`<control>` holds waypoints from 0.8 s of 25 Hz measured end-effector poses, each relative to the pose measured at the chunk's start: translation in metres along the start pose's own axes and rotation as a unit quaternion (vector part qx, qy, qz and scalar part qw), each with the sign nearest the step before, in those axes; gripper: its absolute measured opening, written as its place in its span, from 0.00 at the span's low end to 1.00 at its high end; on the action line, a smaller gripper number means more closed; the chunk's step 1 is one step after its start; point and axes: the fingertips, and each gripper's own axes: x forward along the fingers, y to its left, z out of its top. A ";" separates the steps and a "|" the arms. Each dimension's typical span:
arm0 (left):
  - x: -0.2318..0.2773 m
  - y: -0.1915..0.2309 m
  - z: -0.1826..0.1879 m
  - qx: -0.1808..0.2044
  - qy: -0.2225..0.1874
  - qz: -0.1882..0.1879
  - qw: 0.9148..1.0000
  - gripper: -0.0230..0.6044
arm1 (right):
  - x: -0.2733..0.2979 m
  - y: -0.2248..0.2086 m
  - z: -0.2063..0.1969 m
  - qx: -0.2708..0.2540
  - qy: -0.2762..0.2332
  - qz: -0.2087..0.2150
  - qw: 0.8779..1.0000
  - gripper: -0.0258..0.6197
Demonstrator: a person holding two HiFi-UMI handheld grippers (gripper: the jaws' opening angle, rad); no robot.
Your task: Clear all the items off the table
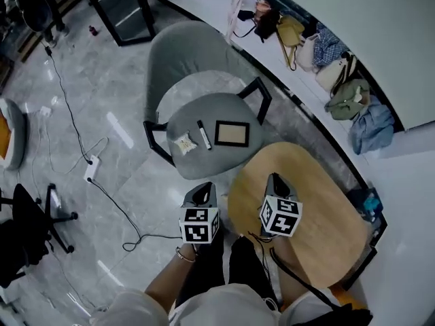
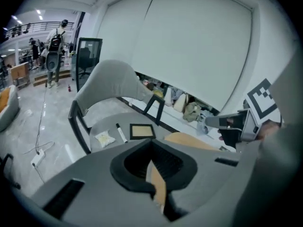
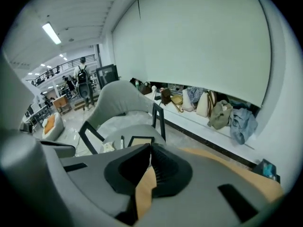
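The right hand-held gripper [image 1: 274, 180] hangs over the round wooden table [image 1: 326, 216], its jaws together with nothing between them. The left hand-held gripper [image 1: 202, 191] is just off the table's edge, above the floor, also closed and empty. Beyond both, a grey chair [image 1: 224, 161] carries a small packet [image 1: 183, 143], a marker [image 1: 204, 134] and a picture frame [image 1: 232, 134], side by side on its seat.
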 end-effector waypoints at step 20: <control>-0.167 -0.217 0.045 0.135 -0.094 -0.115 0.980 0.05 | -0.317 -0.123 -0.027 -0.002 -0.148 -0.142 0.979 0.08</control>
